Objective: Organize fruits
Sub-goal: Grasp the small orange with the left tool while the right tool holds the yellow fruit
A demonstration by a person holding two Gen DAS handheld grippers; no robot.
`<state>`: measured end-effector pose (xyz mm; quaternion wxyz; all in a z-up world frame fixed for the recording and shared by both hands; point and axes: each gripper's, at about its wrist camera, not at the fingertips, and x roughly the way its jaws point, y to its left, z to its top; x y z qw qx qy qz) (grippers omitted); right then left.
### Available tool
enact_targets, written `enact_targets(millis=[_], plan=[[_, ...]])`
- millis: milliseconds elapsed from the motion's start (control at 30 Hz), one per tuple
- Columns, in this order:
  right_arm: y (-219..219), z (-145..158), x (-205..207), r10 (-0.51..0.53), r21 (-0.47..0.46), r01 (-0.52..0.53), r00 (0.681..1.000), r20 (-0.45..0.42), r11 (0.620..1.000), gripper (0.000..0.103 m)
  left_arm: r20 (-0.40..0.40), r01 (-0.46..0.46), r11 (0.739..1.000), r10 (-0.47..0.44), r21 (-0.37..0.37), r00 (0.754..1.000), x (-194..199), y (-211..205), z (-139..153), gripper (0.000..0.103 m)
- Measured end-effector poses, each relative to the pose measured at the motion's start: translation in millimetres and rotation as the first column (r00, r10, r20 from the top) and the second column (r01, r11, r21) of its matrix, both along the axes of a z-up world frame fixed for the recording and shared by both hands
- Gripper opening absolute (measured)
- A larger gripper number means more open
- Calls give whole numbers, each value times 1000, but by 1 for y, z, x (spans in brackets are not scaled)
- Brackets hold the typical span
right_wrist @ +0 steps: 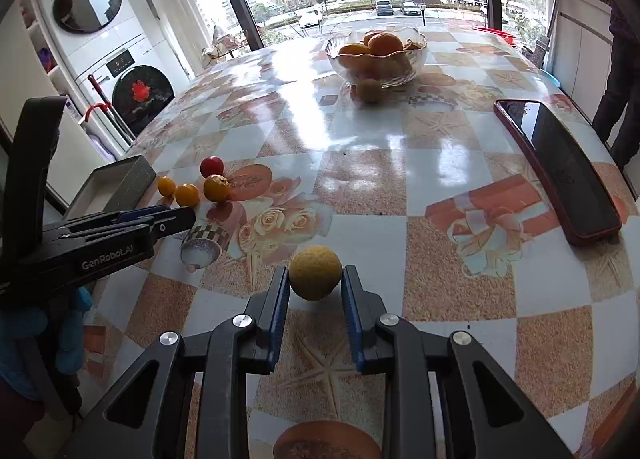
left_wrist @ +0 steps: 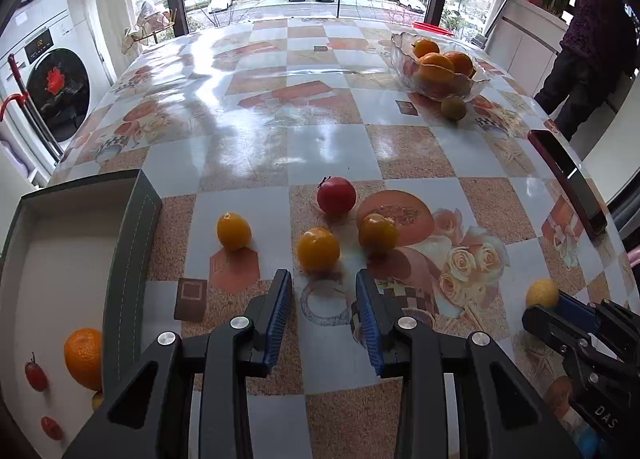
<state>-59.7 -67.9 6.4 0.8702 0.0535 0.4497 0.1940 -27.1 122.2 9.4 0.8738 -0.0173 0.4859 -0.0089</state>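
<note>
My right gripper is shut on a round yellow fruit, its blue pads pressed to both sides just over the tabletop; the left wrist view shows that fruit at the lower right. My left gripper is open and holds nothing. Just beyond its tips lies a yellow-orange fruit, with two more and a red one near it. A grey box at the left holds an orange and small red fruits.
A glass bowl of oranges stands at the far right of the table, a greenish fruit in front of it. A dark phone lies near the right edge. A person stands beyond the table's right side.
</note>
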Motion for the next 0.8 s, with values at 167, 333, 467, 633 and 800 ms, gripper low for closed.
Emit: enact_targets(millis=[167, 333, 467, 633, 800], plan=[[-6, -3, -7, -7, 23, 7, 1000, -1, 1000, 29, 12, 12, 999, -13, 38, 1000, 10, -6, -1, 36], [-6, -3, -15, -14, 20, 14, 1000, 5, 1000, 29, 29, 18, 999, -19, 28, 999, 15, -5, -1, 25], [-7, -3, -23, -24, 3, 24, 1000, 14, 1000, 29, 43, 24, 1000, -25, 20, 999, 8, -8, 0, 23], [-6, -3, -37, -42, -38, 44, 998, 38, 998, 29, 77, 39, 999, -40, 21, 996, -28, -14, 6, 23], [-4, -4, -51, -81, -51, 84, 995, 65, 995, 29, 119, 37, 997, -45, 63, 992, -81, -16, 3, 23]])
